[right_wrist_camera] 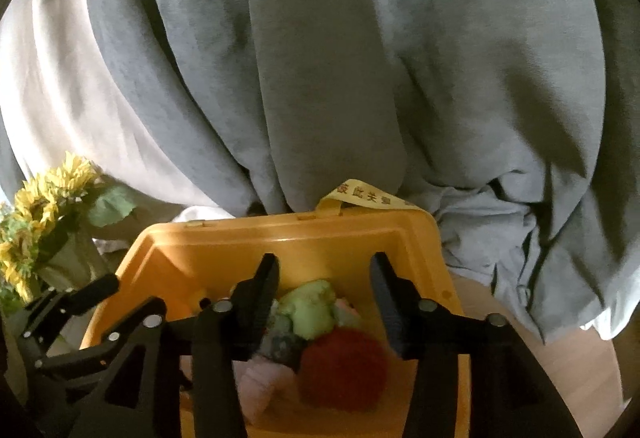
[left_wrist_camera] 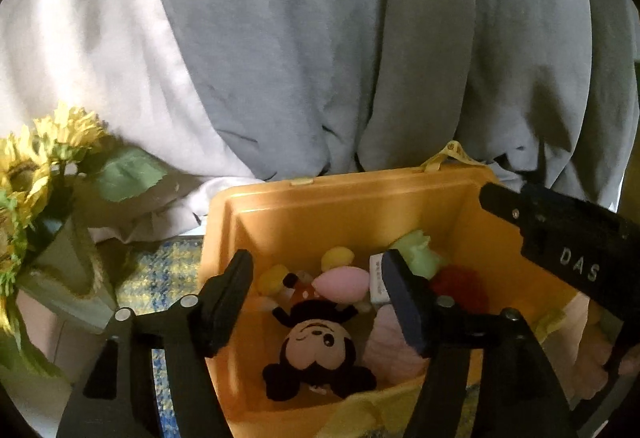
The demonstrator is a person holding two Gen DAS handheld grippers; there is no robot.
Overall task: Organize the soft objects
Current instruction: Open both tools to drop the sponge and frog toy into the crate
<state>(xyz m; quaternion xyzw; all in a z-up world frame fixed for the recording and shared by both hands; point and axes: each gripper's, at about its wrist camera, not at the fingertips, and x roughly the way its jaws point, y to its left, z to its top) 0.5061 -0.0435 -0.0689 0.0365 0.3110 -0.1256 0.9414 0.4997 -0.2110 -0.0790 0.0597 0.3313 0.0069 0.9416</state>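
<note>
Left wrist view showed the left gripper [left_wrist_camera: 320,294] open and empty above the orange bin [left_wrist_camera: 360,194], where the mouse plush [left_wrist_camera: 316,354] lay among other soft toys, probably dropped there for sorting; the right gripper [right_wrist_camera: 324,298] also stood open over the red plush [right_wrist_camera: 344,366].

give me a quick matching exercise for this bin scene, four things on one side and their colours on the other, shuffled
Things:
1. storage bin
2. mouse plush
3. round plush
4. curtain

Colours:
A. grey
B. red
C. orange-yellow
D. black with a pale face

Pairs: 1-C, 2-D, 3-B, 4-A
</note>
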